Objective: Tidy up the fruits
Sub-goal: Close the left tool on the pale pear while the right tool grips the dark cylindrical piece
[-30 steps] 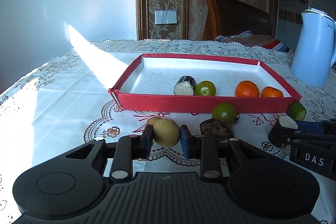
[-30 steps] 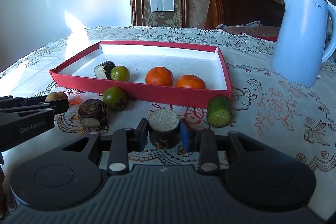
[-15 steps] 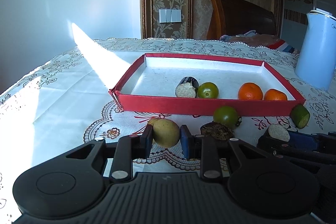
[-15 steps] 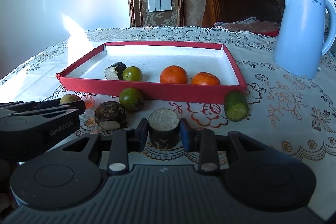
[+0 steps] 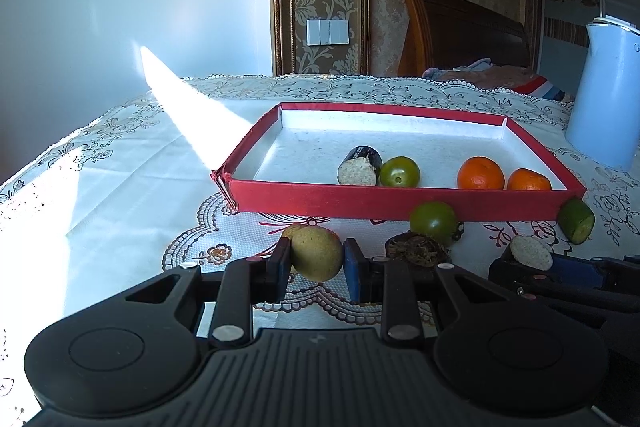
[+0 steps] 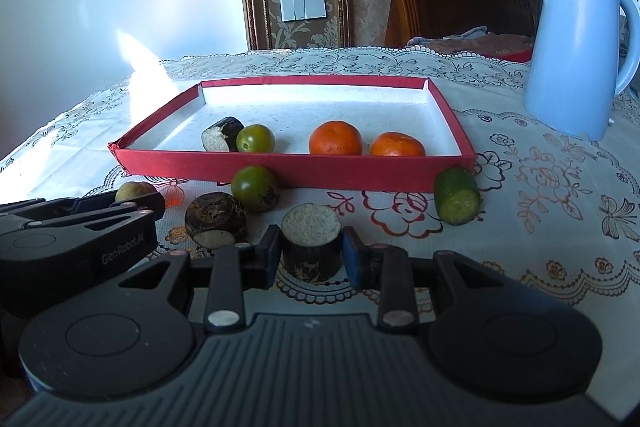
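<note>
Left wrist view: the left tongs (image 5: 316, 261) are clamped on a round yellow-brown fruit (image 5: 317, 253), one pad on each side, just above the lace-patterned cloth of the counter (image 5: 120, 187). To their right, the right tongs (image 5: 532, 259) grip a dark-skinned cut piece (image 5: 530, 252) with its pale face turned up.

Right wrist view: the right tongs (image 6: 311, 255) are closed on the dark-skinned cut piece (image 6: 312, 243), a short upright cylinder with a pale, grainy top. The left tongs (image 6: 134, 197) appear at the left edge with the yellow-brown fruit (image 6: 130, 191) between their tips.

Between the two tongs, on the cloth, lies a dark brown rough-skinned piece (image 6: 216, 221). Just behind it, a green round fruit (image 6: 254, 187) rests against the front wall of the red tray (image 6: 280, 173). A green cucumber chunk (image 6: 456, 195) lies at the tray's front right corner.

Inside the tray, near the front wall, from left to right: a dark cut piece (image 6: 222, 134), a green fruit (image 6: 255, 139) touching it, and two oranges (image 6: 335, 138) side by side, set apart from the green fruit.

A light blue kettle (image 6: 576, 51) stands on the counter beyond the tray, to the right.
</note>
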`<control>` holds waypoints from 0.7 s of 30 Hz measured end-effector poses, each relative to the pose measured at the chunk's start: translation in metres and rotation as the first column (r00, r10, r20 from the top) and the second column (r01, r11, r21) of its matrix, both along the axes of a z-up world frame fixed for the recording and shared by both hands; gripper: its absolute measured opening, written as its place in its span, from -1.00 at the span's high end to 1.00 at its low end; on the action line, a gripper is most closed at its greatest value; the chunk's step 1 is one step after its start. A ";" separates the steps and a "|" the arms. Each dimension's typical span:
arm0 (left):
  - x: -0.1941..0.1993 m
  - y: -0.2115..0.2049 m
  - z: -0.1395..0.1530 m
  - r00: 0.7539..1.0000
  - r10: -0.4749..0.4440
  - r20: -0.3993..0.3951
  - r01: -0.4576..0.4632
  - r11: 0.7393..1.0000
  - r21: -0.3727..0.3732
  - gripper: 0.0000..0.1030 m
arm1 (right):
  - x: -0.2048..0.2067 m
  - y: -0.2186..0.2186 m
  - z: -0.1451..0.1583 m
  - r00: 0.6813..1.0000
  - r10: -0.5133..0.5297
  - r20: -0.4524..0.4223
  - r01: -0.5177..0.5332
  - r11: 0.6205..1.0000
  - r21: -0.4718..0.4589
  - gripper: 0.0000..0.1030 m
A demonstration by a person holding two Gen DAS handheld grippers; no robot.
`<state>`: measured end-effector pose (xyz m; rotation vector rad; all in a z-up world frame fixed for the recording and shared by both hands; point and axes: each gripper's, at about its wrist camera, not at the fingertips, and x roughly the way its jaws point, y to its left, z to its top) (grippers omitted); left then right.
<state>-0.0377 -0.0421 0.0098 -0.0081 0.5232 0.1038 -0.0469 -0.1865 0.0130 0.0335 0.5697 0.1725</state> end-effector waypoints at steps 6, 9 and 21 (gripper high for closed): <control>0.000 0.000 0.000 1.000 0.001 -0.002 -0.001 1.000 0.008 0.48 | 0.000 0.000 0.000 1.000 0.001 0.000 -0.001 1.000 -0.002 0.40; 0.000 0.000 0.000 1.000 0.001 -0.002 -0.001 1.000 0.011 0.48 | 0.000 0.001 0.000 1.000 0.001 0.000 -0.001 1.000 -0.003 0.40; 0.001 -0.001 0.000 1.000 0.005 -0.001 -0.005 1.000 0.014 0.48 | -0.001 0.005 0.001 1.000 0.001 0.005 -0.001 1.000 -0.020 0.40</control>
